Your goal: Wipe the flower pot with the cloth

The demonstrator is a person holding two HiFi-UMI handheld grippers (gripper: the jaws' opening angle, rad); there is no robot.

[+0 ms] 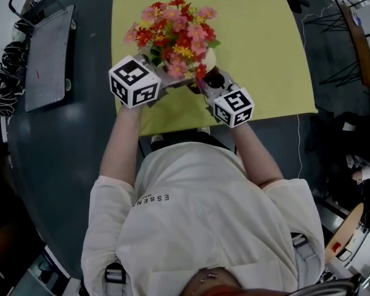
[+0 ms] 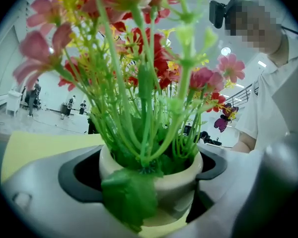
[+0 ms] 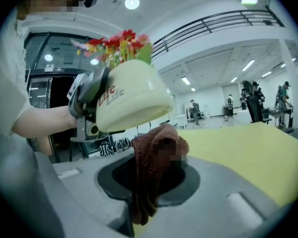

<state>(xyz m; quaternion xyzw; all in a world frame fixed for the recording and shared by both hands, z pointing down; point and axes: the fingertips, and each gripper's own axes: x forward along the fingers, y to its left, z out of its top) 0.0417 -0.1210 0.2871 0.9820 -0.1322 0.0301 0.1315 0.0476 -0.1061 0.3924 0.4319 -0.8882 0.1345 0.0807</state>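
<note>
The left claw (image 2: 146, 176) gripped the cream flower pot (image 3: 131, 100); just below the pot, the right claw (image 3: 151, 178) pinched a brown cloth (image 3: 158, 152).

Left forearm (image 1: 119, 148) and right forearm (image 1: 254, 152) stretched forward, close together. Left gripper (image 2: 151, 185) higher, jaws clamped on flower pot (image 2: 176, 180). Right gripper (image 3: 156, 170) just below, jaws pinching cloth (image 3: 154, 155).

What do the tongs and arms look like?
The left tongs and right tongs have grey moulded bodies, black recesses at the jaws. Each carries a white cube, left, right, with black square markers. Person wears a white short-sleeved T-shirt. No cables visible.
</note>
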